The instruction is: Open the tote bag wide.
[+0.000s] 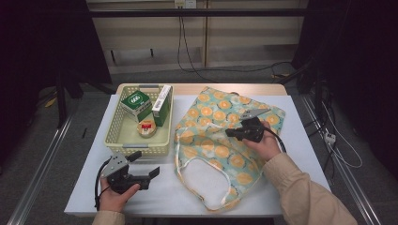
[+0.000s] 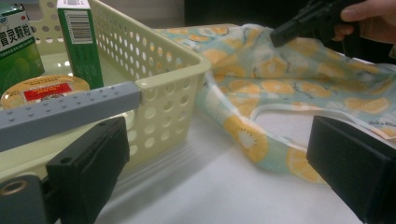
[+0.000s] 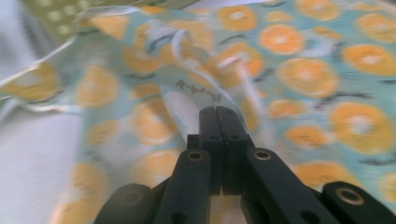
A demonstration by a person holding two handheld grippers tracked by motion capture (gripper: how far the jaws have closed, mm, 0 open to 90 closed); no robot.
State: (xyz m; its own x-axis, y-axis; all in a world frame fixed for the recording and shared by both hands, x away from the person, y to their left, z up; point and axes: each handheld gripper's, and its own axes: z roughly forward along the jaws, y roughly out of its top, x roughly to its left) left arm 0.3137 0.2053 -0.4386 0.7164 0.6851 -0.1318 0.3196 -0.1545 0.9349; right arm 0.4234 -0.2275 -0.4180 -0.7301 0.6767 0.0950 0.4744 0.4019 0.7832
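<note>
Right gripper view looks straight down two black jaws pressed flat together, with the orange-print tote bag (image 3: 289, 70) bunched just ahead of them; whether a fold of the cloth or its white edging is caught between the tips I cannot tell for sure, though the fabric rucks up toward them as if pinched. In the high view the bag (image 1: 220, 136) lies spread over the right half of the desk (image 1: 155, 192), its white-trimmed handle loop toward the person, and the right hand-held gripper (image 1: 233, 133) sits over its middle, a likely spot for lifting the top layer to open the mouth. The left hand-held gripper (image 1: 144, 165) rests low on the desk near the front edge, jaws spread wide and holding nothing, aimed between the bag and the basket (image 1: 119, 140), probably waiting to help part the cloth or to fetch an item. The cream perforated basket stands just left of the bag, touching its edge, and holds a green box (image 1: 136, 104), a taller green and white carton (image 1: 162, 105) and a round tin (image 1: 147, 128), kept together within easy reach for packing.
</note>
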